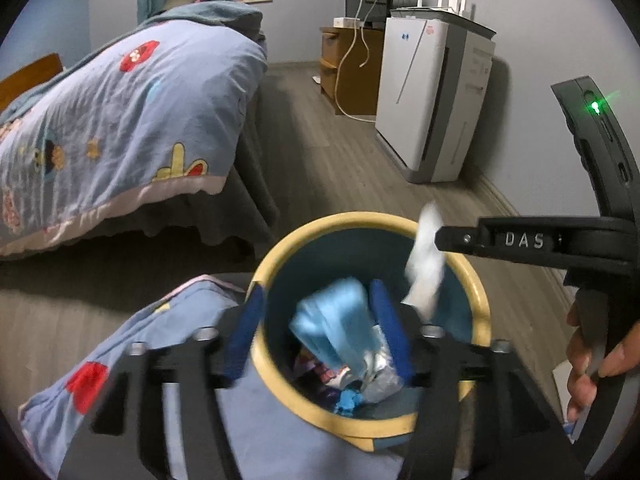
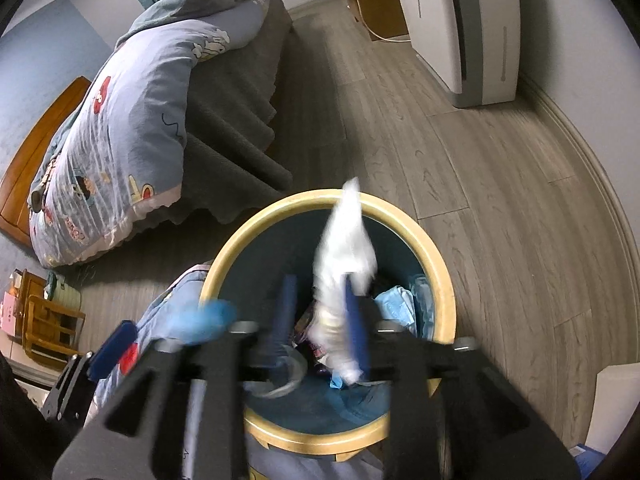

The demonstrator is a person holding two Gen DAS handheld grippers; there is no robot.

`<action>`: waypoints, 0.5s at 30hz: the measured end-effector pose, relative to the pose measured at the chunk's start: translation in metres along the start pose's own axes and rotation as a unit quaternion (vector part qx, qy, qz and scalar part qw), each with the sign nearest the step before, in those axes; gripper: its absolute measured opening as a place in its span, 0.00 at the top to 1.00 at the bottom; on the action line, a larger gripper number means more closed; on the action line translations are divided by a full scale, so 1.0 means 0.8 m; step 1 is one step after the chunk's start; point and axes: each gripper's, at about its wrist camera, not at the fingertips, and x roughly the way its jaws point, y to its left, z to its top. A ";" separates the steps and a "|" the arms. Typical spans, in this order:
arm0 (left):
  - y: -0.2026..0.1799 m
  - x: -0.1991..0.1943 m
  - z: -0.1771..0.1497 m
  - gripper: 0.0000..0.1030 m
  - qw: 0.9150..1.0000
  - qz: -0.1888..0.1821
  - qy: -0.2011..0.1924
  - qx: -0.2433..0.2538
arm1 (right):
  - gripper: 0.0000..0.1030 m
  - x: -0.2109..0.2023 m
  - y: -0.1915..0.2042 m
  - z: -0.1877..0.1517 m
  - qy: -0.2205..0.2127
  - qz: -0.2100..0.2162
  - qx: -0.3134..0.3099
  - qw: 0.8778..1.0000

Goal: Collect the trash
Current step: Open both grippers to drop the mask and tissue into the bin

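Observation:
A round bin with a yellow rim (image 1: 478, 280) and blue inside stands on the floor; it also shows in the right wrist view (image 2: 442, 264). My left gripper (image 1: 320, 324) is open above the bin, and a blurred light blue packet (image 1: 332, 328) hangs between its fingers over the trash inside. My right gripper (image 2: 320, 312) is open over the bin, with a white crumpled tissue (image 2: 344, 248) loose against its right finger; the tissue also shows in the left wrist view (image 1: 426, 264). Foil and coloured wrappers (image 1: 376, 376) lie in the bin.
A bed with a blue cartoon quilt (image 1: 120, 120) stands at left, a quilt corner (image 1: 160, 340) hanging beside the bin. A white air purifier (image 1: 432, 100) and a wooden cabinet (image 1: 352, 68) stand by the right wall. Wooden floor (image 2: 500, 200) lies between.

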 end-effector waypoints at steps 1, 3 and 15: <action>0.001 0.000 0.000 0.35 1.000 0.001 0.000 0.000 | 0.58 0.000 0.000 0.000 0.000 0.000 -0.001 1.000; 0.003 -0.002 -0.004 0.29 1.000 0.005 0.003 0.002 | 0.54 0.000 0.002 0.001 0.000 -0.003 -0.005 1.000; 0.060 -0.087 -0.032 0.08 0.997 0.064 -0.006 -0.039 | 0.06 -0.020 0.020 -0.003 -0.017 -0.020 -0.035 0.999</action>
